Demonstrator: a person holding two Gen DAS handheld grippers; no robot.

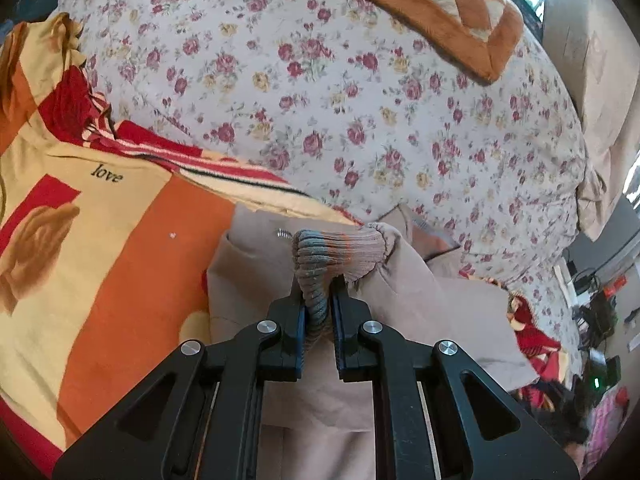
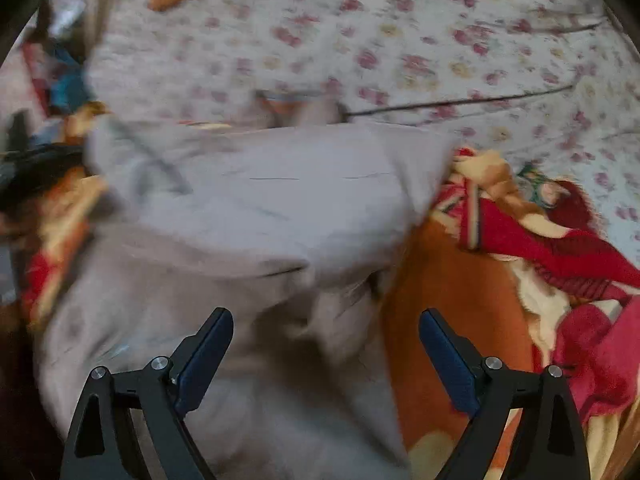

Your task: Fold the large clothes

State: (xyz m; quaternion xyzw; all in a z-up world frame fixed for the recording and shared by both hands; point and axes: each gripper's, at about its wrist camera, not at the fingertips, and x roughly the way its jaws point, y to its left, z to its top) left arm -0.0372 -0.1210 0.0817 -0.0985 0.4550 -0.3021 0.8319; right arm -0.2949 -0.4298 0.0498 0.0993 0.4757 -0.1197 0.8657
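A large beige garment (image 1: 320, 400) lies on an orange, yellow and red blanket (image 1: 132, 264). In the left wrist view my left gripper (image 1: 319, 294) is shut on the garment's ribbed cuff (image 1: 336, 254), grey-beige with an orange stripe, which bunches up above the pads. In the right wrist view, blurred by motion, the same beige garment (image 2: 248, 208) spreads out below my right gripper (image 2: 326, 320). Its jaws stand wide open above the cloth, with only the lying garment under the gap between the blue pads (image 2: 204, 356).
A flowered quilt (image 1: 340, 92) rises behind the garment, with an orange and cream checked blanket (image 1: 440, 12) on top. A crumpled red and cream blanket (image 2: 560, 264) lies right of the garment. Room clutter (image 1: 596, 320) shows at the far right.
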